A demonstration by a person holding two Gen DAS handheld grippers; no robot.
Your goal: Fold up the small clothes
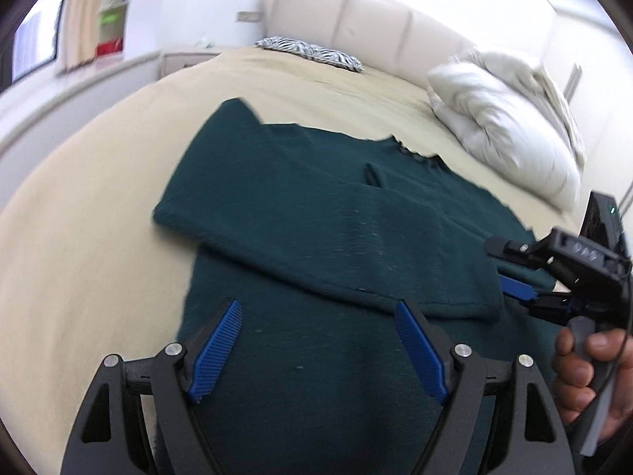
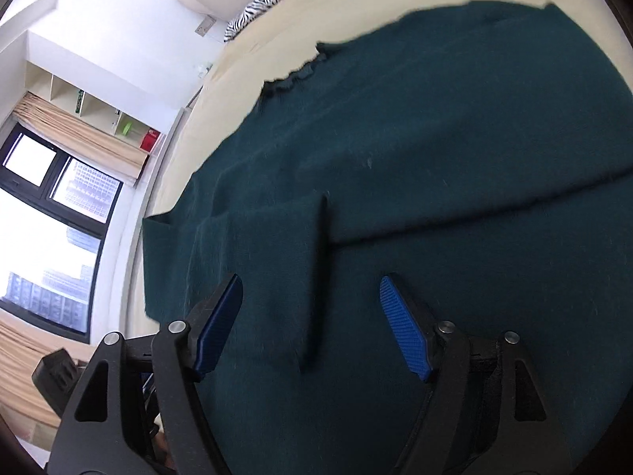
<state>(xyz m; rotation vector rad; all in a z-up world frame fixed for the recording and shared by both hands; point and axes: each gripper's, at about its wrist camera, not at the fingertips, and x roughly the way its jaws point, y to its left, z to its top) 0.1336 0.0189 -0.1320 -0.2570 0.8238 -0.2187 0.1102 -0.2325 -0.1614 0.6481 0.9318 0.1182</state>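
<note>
Dark green sweater (image 1: 316,213) lies flat on the bed (image 1: 79,217), sleeves folded across the body, collar toward the white duvet (image 1: 506,118). Left hand-held gripper (image 1: 316,352) and right hand-held gripper (image 2: 312,324) hover over the sweater, both spread wide, empty. Next fold likely works best pinching the hem at both corners, lifting evenly toward the collar.

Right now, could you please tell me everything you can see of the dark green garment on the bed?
The dark green garment is a knit-looking top in a soft, slightly fuzzy fabric, spread flat on the beige bed cover. It has a small frilled neckline at its far edge. A sleeve lies folded across the body. It looks partly folded. The left gripper and right gripper both stand open above it; nothing is clamped.
</note>
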